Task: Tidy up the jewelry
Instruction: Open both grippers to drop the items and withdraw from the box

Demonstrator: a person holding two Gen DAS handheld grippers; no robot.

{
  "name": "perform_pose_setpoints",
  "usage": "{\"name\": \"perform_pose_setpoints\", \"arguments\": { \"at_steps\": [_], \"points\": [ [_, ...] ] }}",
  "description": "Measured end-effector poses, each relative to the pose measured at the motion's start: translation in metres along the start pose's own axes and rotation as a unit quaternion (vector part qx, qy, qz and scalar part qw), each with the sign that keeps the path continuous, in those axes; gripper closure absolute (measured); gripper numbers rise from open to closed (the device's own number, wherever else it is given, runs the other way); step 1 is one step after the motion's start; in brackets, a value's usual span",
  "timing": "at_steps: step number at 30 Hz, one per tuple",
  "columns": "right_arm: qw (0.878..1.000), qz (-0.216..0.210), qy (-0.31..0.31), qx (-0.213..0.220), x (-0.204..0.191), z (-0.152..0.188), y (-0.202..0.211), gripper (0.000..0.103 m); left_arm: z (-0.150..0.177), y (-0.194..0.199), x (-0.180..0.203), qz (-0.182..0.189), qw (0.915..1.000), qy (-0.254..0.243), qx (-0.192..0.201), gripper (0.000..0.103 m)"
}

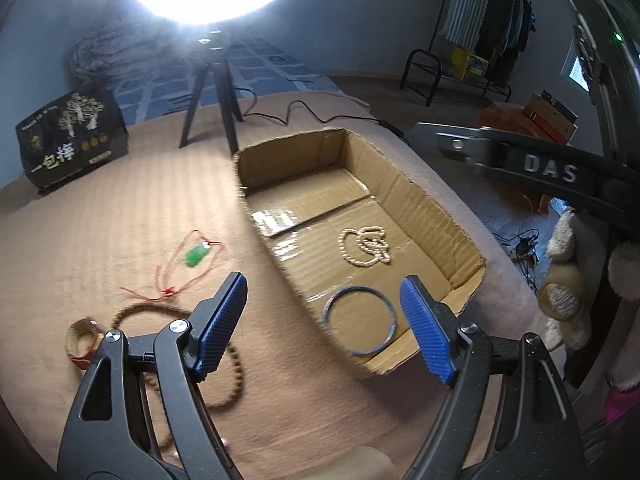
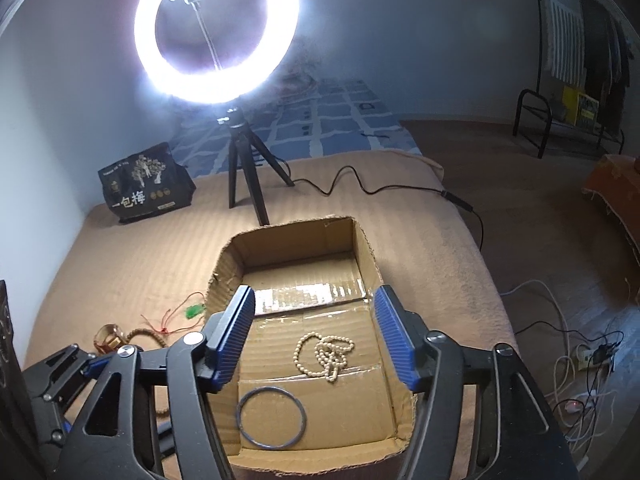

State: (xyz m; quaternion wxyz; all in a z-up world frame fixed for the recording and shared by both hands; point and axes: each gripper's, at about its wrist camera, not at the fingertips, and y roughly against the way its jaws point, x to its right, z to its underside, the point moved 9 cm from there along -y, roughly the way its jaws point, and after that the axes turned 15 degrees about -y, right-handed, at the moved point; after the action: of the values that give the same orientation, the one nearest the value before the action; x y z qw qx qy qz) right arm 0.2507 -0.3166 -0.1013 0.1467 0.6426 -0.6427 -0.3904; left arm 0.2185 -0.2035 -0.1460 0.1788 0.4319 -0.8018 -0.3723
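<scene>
Cardboard box (image 2: 372, 264) already holds pearl necklace (image 2: 324, 354) and blue bangle (image 2: 271, 418). Your left gripper (image 1: 322, 322), jaws wide, empty, is nearer brown bead strand (image 1: 160, 312), left of box. Right gripper (image 2: 316, 338) open, empty, over box.

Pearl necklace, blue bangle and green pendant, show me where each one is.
pearl necklace (image 2: 324, 354), right wrist view, on the bunched beads.
blue bangle (image 2: 240, 408), right wrist view, on its left rim.
green pendant (image 1: 195, 258), left wrist view, on the green stone.
</scene>
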Motion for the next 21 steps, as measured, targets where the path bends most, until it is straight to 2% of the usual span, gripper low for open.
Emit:
{"name": "perform_pose_setpoints", "arguments": {
  "at_steps": [8,12,21],
  "points": [
    [0.999,-0.023,0.023,0.0,-0.031,0.016,0.009,0.025,0.021,0.027,-0.042,-0.022,0.9997,0.009,0.003,0.022],
    [0.998,-0.032,0.045,-0.006,-0.05,0.028,0.011,0.024,0.032,0.041,-0.069,-0.046,0.9988,0.014,0.004,0.022],
    [0.994,-0.061,0.081,-0.034,-0.087,0.057,0.008,0.024,0.066,0.066,-0.128,-0.074,0.996,0.051,-0.006,0.022]
  ]
}}
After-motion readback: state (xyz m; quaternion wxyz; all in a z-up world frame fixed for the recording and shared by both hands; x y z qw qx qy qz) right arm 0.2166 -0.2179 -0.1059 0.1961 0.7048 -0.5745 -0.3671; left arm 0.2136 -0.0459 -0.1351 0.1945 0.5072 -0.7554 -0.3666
